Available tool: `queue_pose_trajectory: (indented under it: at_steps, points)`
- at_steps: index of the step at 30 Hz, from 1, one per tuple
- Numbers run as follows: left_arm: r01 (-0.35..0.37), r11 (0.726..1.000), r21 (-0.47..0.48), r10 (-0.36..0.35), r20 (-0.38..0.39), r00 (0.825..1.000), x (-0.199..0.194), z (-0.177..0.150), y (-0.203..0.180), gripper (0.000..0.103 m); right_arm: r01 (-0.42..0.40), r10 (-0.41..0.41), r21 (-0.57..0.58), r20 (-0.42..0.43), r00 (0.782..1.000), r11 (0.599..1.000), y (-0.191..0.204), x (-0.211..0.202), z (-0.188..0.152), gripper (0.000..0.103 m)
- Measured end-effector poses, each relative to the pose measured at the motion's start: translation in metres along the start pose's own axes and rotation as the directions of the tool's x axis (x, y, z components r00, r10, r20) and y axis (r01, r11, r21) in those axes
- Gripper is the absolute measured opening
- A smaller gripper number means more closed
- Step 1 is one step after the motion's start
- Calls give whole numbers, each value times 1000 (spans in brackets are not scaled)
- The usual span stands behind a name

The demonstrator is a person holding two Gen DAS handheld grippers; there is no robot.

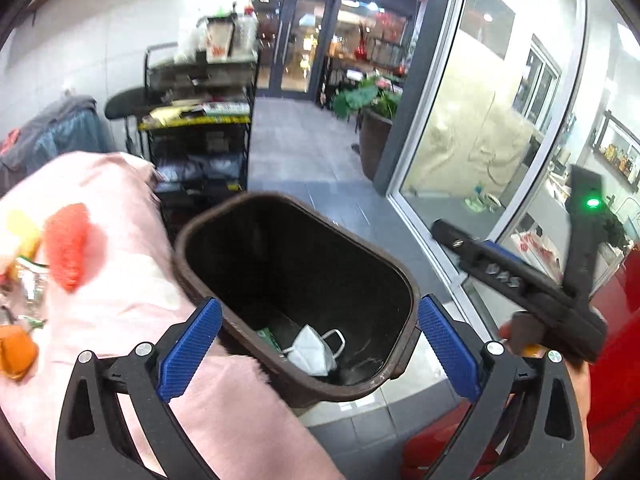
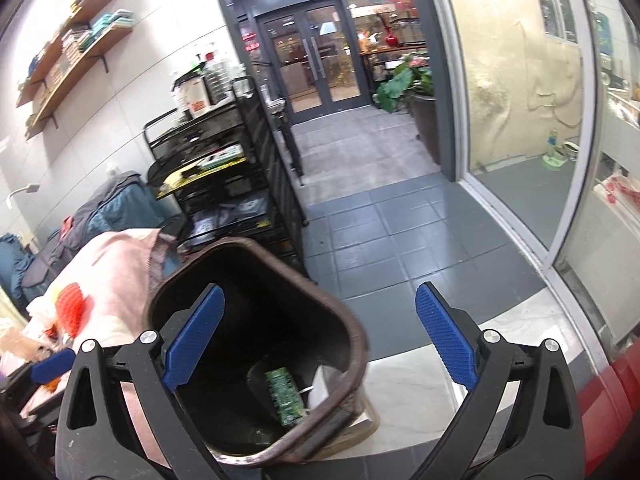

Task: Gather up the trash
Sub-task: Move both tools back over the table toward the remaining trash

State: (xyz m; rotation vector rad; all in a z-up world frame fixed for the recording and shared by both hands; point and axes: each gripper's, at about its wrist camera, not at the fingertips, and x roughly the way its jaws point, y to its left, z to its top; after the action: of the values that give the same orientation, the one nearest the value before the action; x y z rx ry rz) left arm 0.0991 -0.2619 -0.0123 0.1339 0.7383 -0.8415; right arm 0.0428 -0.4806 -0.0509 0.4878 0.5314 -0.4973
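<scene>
In the left wrist view, the left gripper point(image 1: 319, 344) has its jaws wide open and holds nothing; the brown bin point(image 1: 208, 288) lies between them, with a white mask point(image 1: 312, 350) inside. In the right wrist view, the right gripper point(image 2: 320, 336) is also wide open and empty, with the bin point(image 2: 352, 344) below its left jaw and a green wrapper point(image 2: 285, 394) inside.

Brown bin point(image 1: 296, 300) holds white mask point(image 1: 314, 350), green wrapper point(image 2: 285, 396).

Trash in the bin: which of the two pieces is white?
The face mask with ear loops is the white one, lying at the bottom of the bin; the wrapper beside it is green.
</scene>
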Motion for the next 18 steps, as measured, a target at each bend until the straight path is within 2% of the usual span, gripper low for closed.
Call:
queue_pose_trajectory:
  at_steps: [6, 9, 18]
  points:
    - [-38, 999, -28, 40, 84, 996, -37, -11, 15, 97, -83, 82, -60, -21, 996, 995, 35, 1, -7, 95]
    - [-83, 996, -42, 88, 120, 989, -52, -17, 26, 97, -131, 128, -100, -39, 991, 986, 58, 2, -12, 95]
    - [-187, 974, -128, 206, 154, 966, -83, -40, 71, 97, -245, 230, -203, -94, 969, 948, 118, 3, -32, 95]
